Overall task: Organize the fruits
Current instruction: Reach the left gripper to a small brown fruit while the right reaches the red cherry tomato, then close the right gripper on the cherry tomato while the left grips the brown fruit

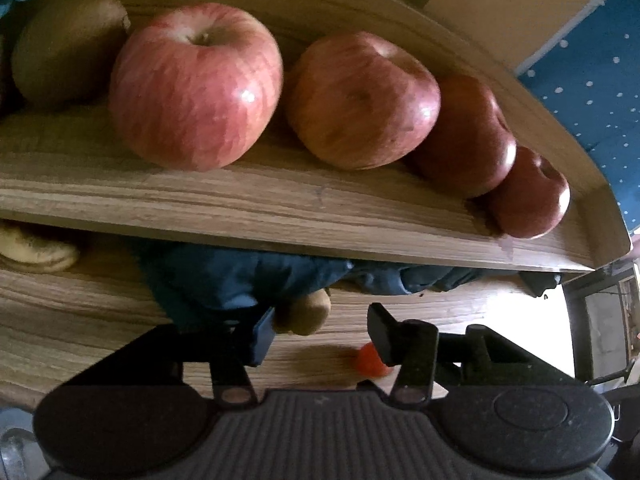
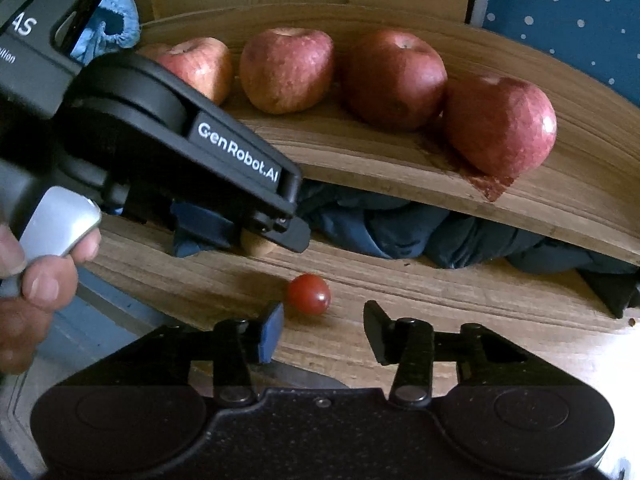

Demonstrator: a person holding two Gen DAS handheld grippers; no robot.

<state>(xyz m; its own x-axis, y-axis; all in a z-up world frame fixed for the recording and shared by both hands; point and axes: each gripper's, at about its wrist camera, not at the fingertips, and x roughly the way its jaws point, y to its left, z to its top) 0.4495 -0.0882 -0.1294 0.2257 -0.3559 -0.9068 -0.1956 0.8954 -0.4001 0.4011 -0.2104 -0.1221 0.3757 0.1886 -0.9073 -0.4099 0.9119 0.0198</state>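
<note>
Red apples [image 2: 394, 78]: four in a row on the upper wooden shelf [image 1: 280, 204].
Kiwi [image 1: 303, 314]: on the tabletop [image 2: 440, 300], touching the left tongs' [image 1: 320, 330] blue pad, jaws wide apart.
Cherry tomato [image 2: 309, 294]: on the tabletop, just ahead of the spread, empty right tongs [image 2: 320, 328].

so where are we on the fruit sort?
Looks done: four apples lined up on the upper shelf, with one kiwi at the row's left end. In hand: the left gripper is open around a second kiwi on the lower board. Left: the cherry tomato, loose before the open right gripper.
</note>
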